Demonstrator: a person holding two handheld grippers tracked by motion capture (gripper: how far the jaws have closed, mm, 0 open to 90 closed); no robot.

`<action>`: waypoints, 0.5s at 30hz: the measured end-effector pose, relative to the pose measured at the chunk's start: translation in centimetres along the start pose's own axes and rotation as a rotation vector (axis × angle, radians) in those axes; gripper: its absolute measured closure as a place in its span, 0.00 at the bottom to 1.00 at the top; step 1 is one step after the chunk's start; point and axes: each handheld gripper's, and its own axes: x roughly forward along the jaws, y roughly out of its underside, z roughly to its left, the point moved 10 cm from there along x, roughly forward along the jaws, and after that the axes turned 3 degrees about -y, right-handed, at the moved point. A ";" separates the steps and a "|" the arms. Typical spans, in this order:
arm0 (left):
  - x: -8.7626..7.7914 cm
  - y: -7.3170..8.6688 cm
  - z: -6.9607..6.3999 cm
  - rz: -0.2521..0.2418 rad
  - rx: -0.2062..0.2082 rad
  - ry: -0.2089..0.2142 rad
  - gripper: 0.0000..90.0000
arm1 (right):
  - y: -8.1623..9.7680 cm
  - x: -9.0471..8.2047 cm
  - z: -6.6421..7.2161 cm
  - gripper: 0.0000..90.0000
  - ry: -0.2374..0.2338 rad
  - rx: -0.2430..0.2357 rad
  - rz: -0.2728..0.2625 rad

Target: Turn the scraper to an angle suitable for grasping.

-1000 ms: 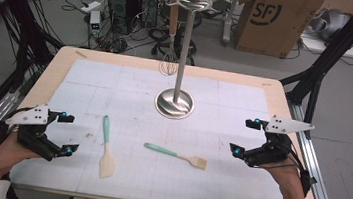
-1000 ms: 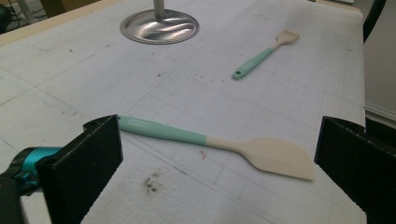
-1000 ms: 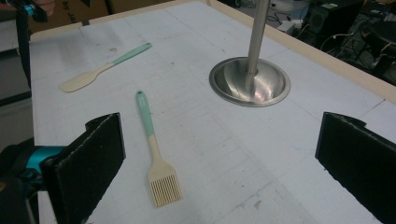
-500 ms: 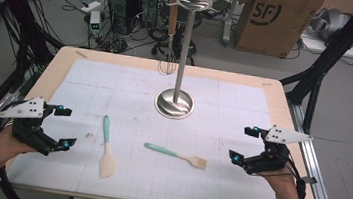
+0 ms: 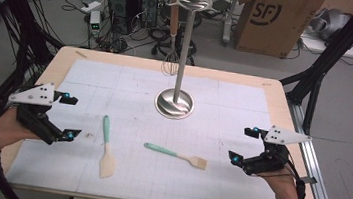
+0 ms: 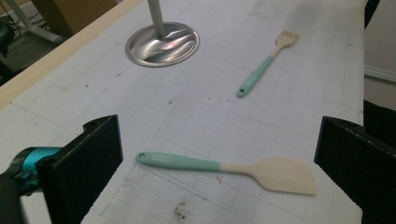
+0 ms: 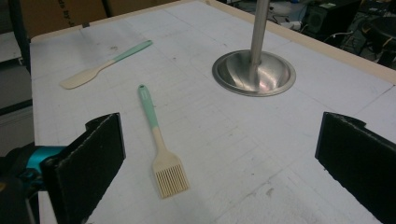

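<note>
While both grippers hover w/ jaws wide apart, left gripper nears spatula, right gripper nears brush; flat handles may skid if pinched off-center.

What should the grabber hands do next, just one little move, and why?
Probably ease the left gripper forward and down over the spatula. Its jaws stand wide open, and in the left gripper view the spatula lies flat on the table between them, untouched. The right gripper is open too, with the brush lying just ahead of it, so it could follow.
</note>
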 end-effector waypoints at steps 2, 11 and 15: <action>0.2 -0.5 -0.2 0.016 0.021 0.023 0.02 | 0.0 0.1 0.1 0.00 -0.001 -0.006 0.001; 2.0 -2.9 -0.6 0.064 0.074 0.073 0.13 | -0.1 0.6 0.4 0.00 -0.009 -0.011 0.014; 3.1 -3.3 -1.4 0.096 0.104 0.129 0.28 | -0.2 0.6 0.4 0.00 -0.011 -0.014 0.011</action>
